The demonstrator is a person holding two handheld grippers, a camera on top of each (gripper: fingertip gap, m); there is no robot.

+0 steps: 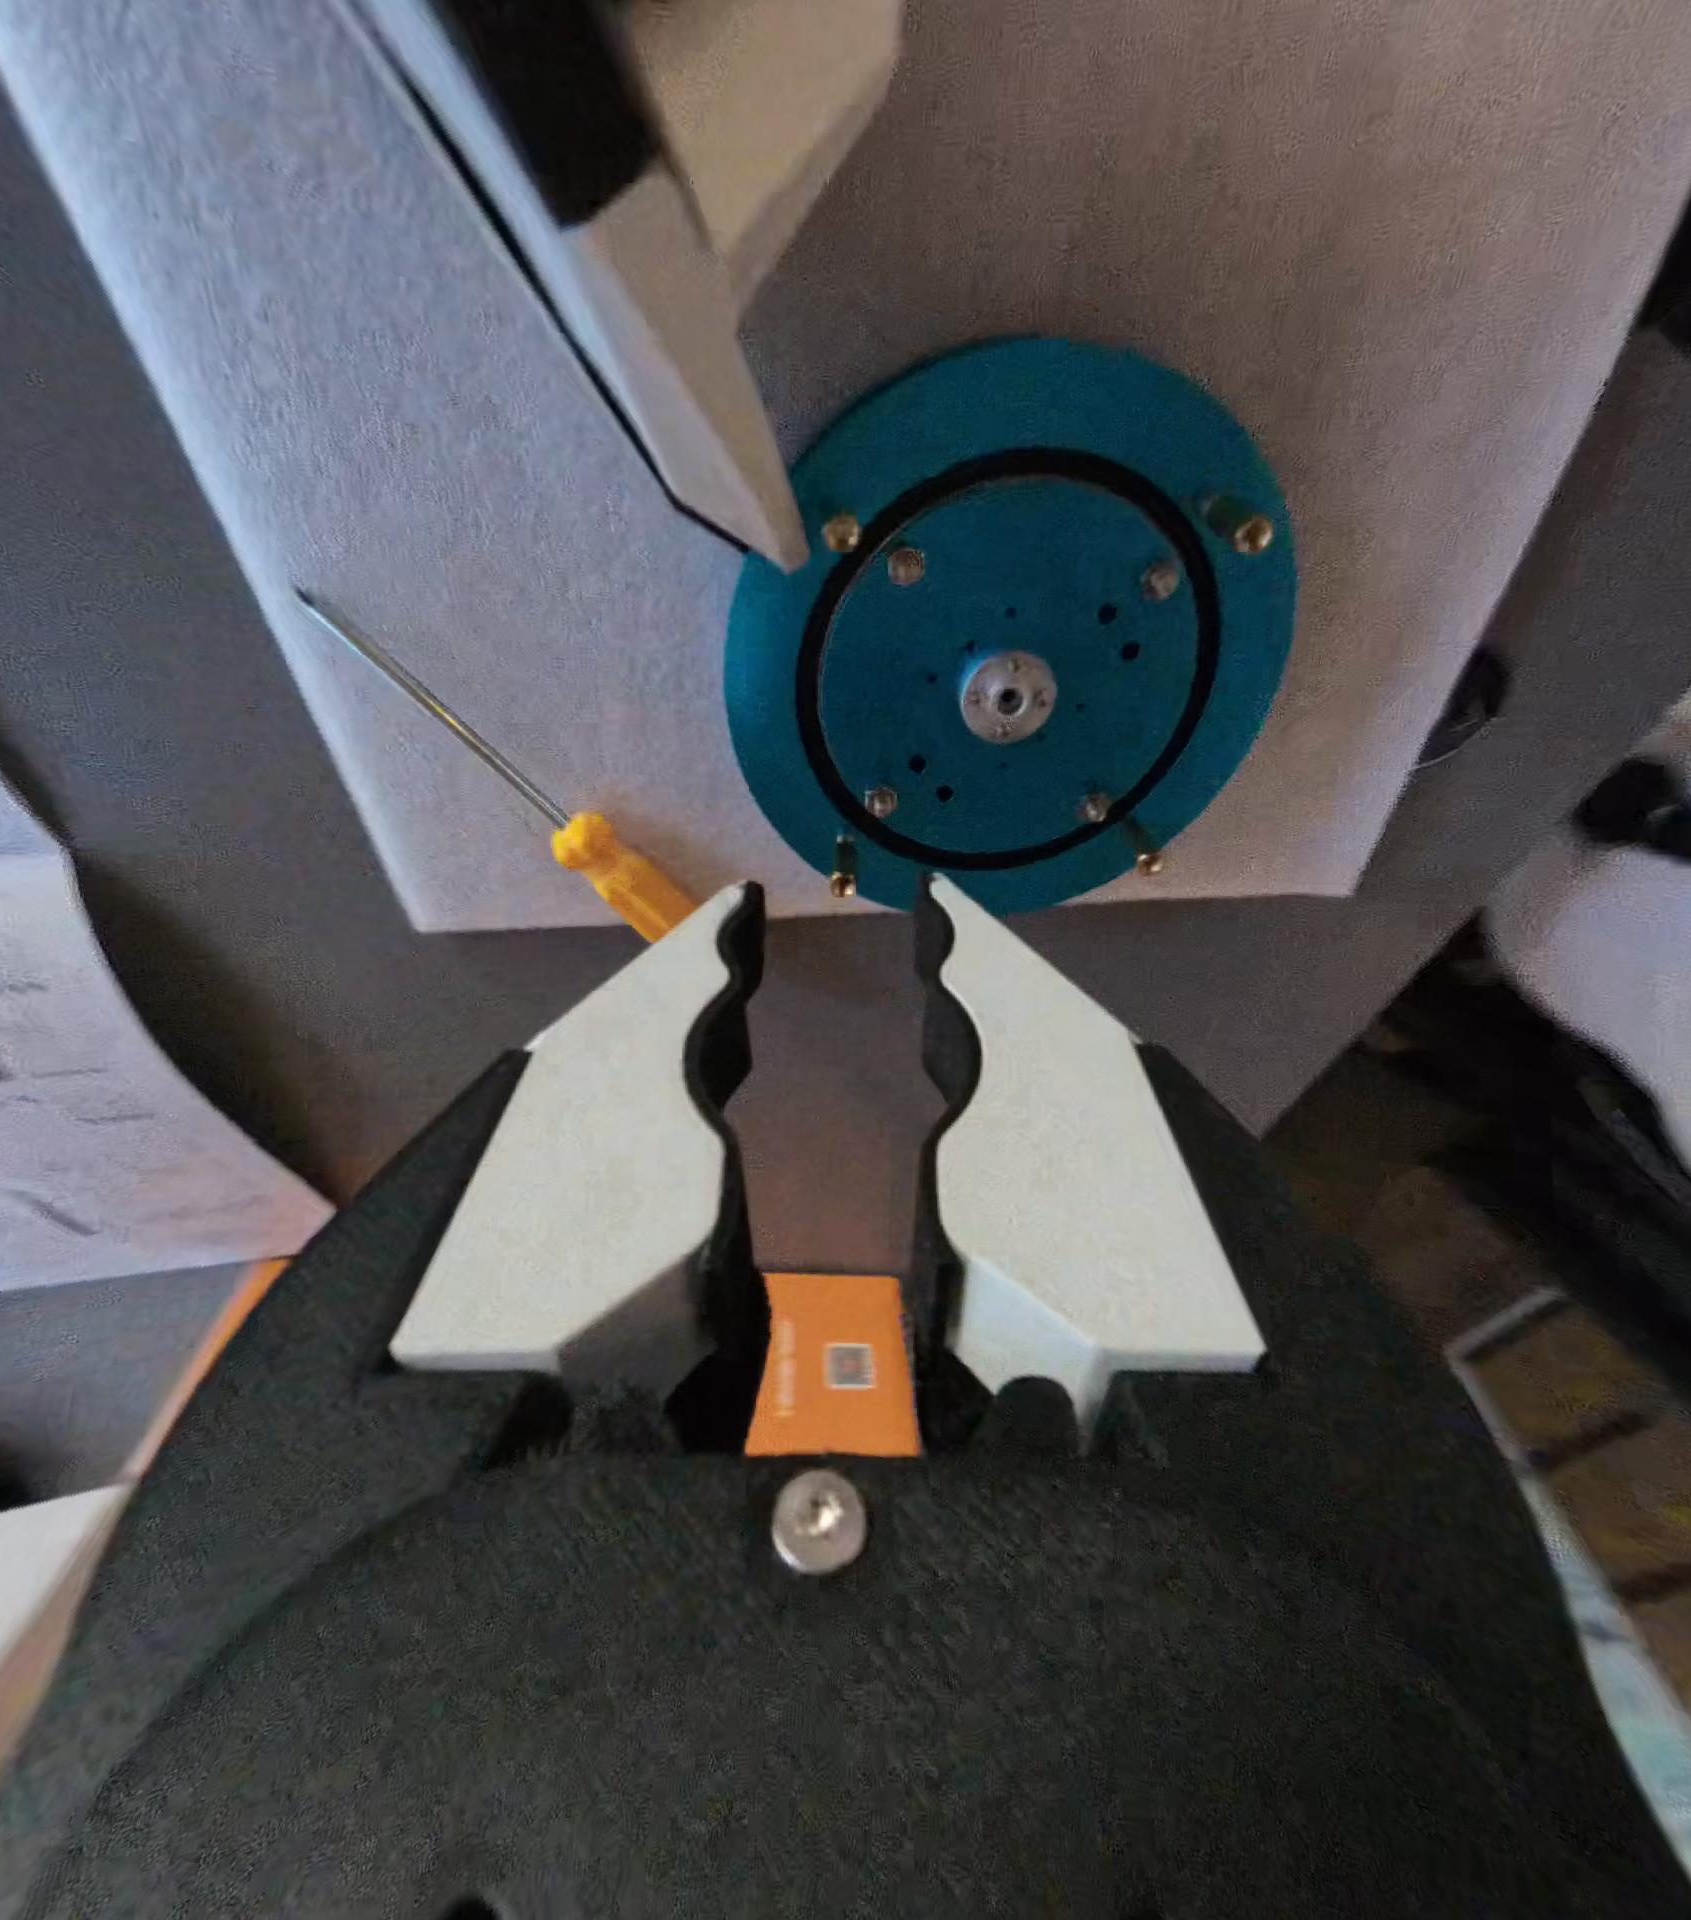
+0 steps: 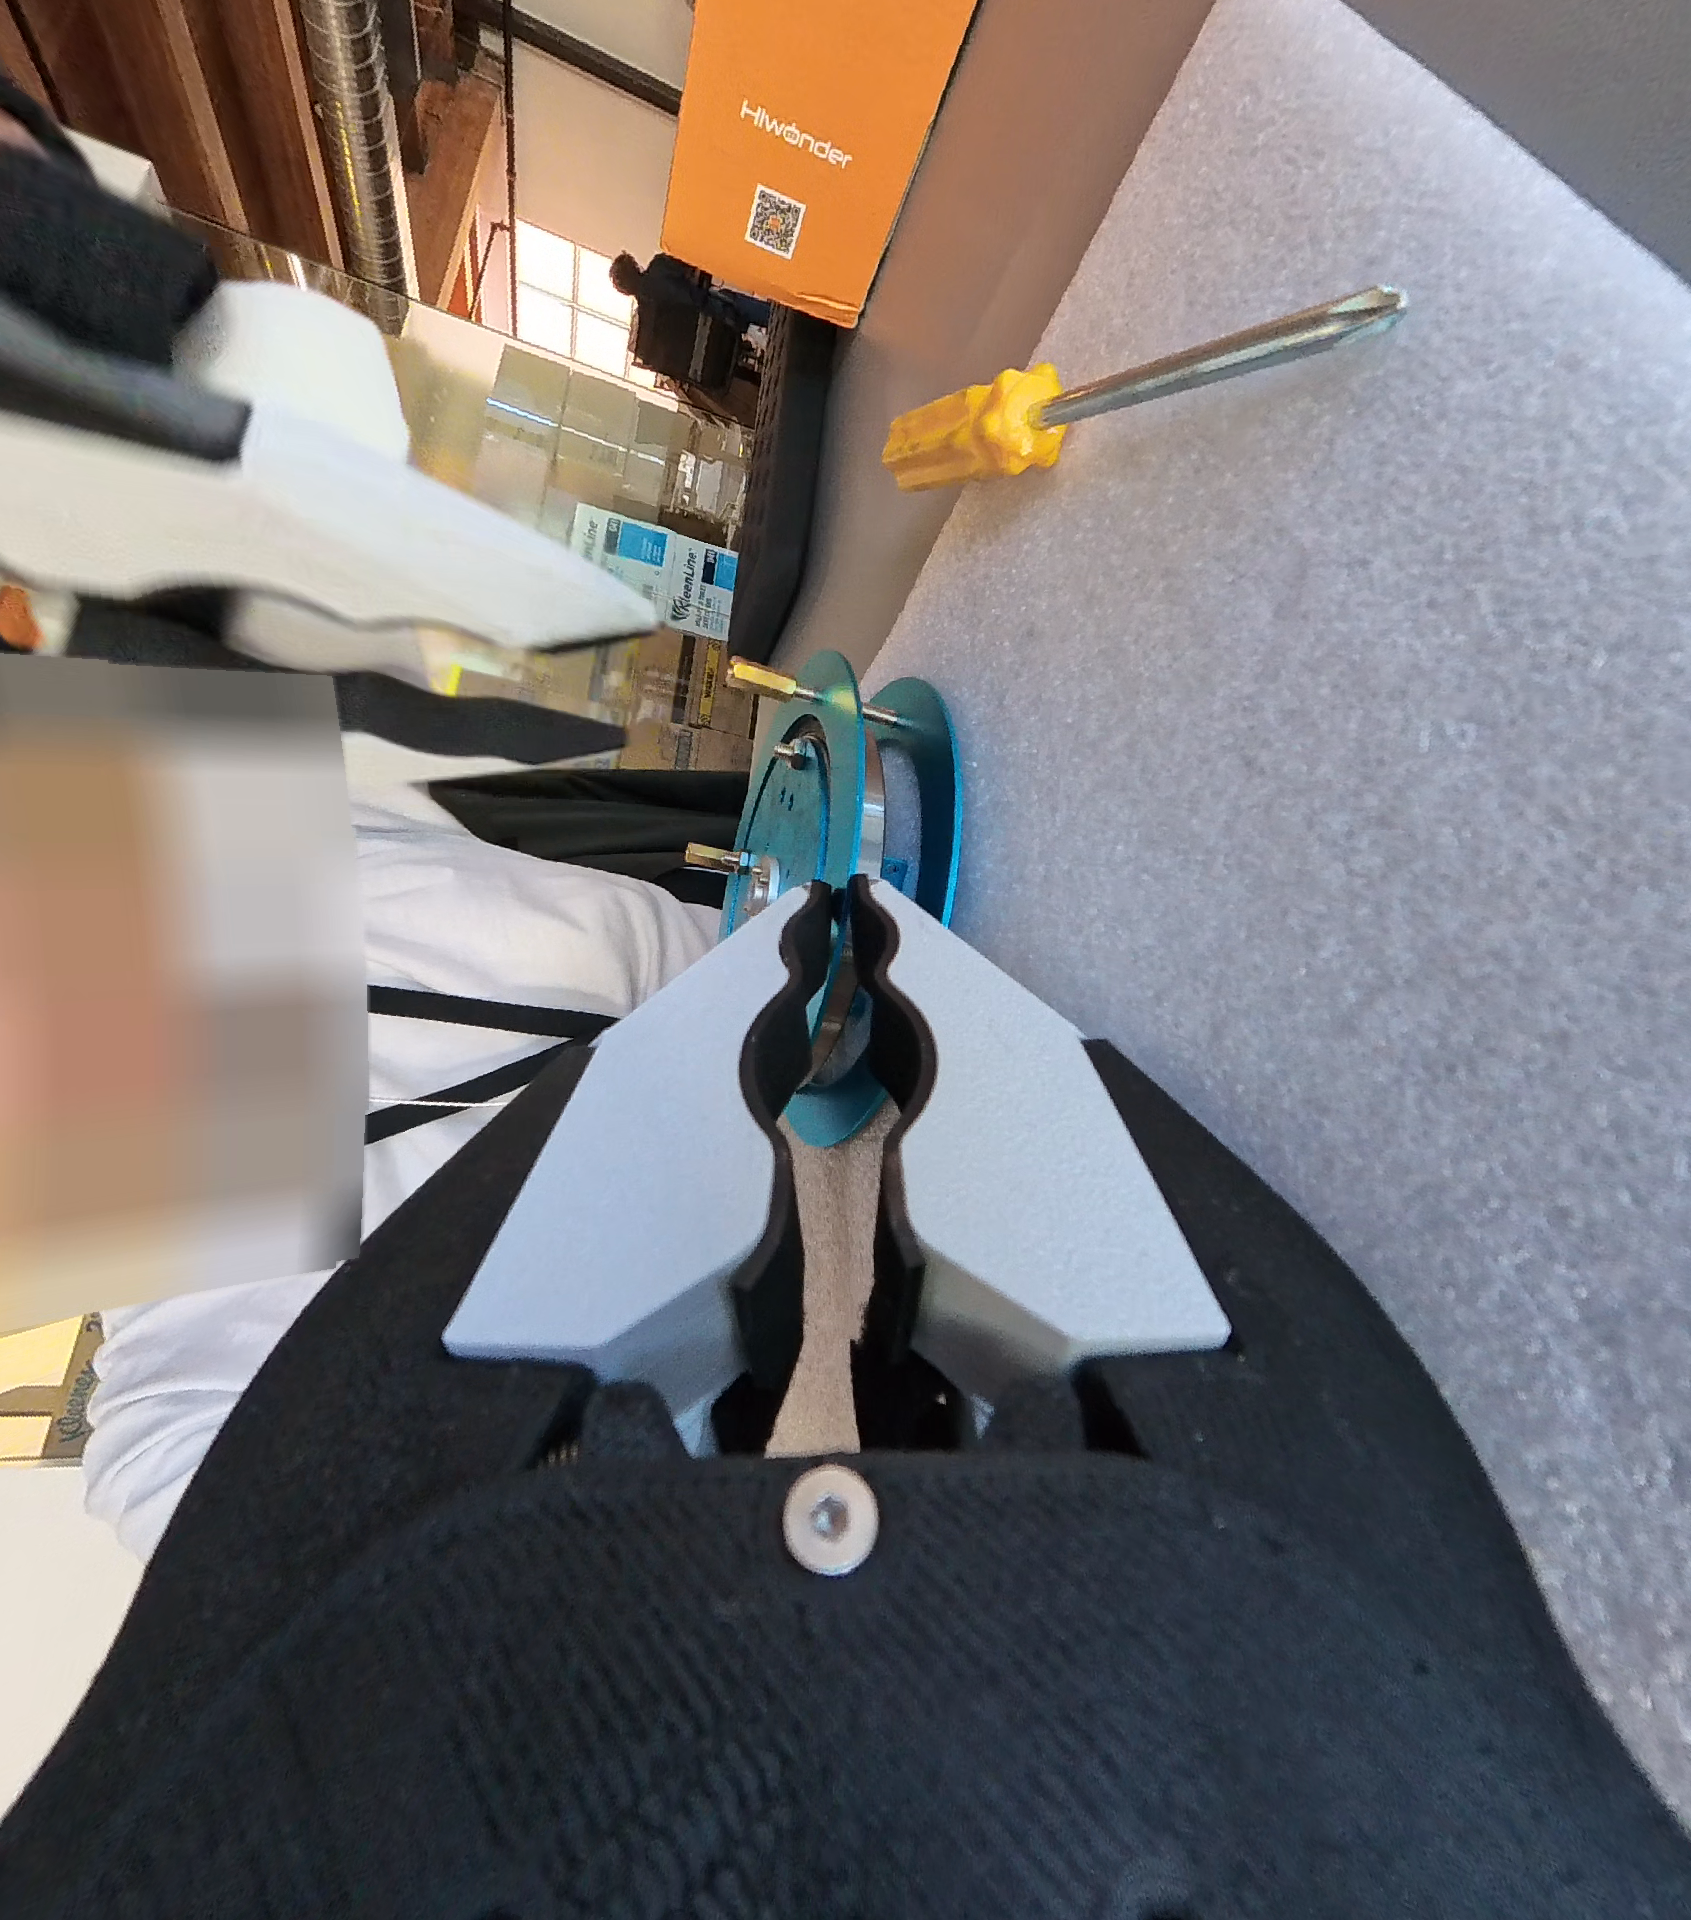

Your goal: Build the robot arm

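Left gripper: pale grey wedge fingers with wavy black pads on a textured black body; one silver screw; right gripper identical; person wears white top.

Left hand-held gripper: jaws parted, nothing between them, tips toward 12 o'clock. Right hand-held gripper: jaws nearly together, tips toward 12 o'clock.

A pale grey foam mat covers the surface. Beside the mat's edge stands an orange box. Beyond the box, stacked cartons sit in a room with bright windows. Below the box, a person's white garment shows.
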